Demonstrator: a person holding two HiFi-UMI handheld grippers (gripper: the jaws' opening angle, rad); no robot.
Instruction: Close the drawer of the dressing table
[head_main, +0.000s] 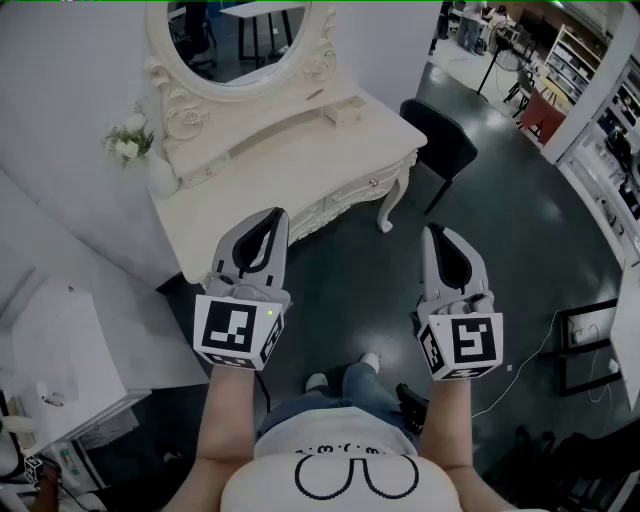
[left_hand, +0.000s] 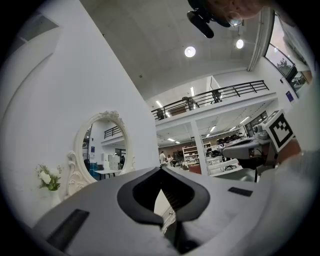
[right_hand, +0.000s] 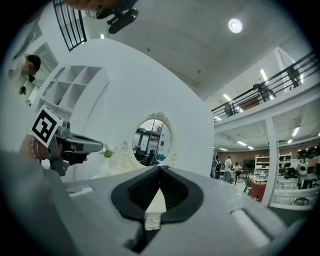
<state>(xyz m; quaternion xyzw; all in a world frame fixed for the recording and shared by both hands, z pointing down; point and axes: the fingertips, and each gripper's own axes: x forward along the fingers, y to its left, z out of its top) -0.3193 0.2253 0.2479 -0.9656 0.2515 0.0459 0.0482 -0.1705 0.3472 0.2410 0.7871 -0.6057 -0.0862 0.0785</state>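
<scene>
The cream dressing table (head_main: 300, 150) with an oval mirror (head_main: 240, 40) stands against the wall ahead. Its carved drawer front (head_main: 345, 198) with a small knob (head_main: 372, 183) faces me and looks flush with the table's front. My left gripper (head_main: 278, 214) hovers just before the table's front edge, jaws shut and empty; in the left gripper view (left_hand: 161, 169) its tips meet. My right gripper (head_main: 431, 230) floats over the dark floor right of the table, shut with nothing held, tips together (right_hand: 160, 167). Neither touches the table.
A black chair (head_main: 440, 140) stands right of the table. A vase of white flowers (head_main: 128, 145) sits on the table's left end, a small box (head_main: 343, 112) at its back right. A white cabinet (head_main: 60, 350) is at my left. Cables (head_main: 530, 360) lie on the floor.
</scene>
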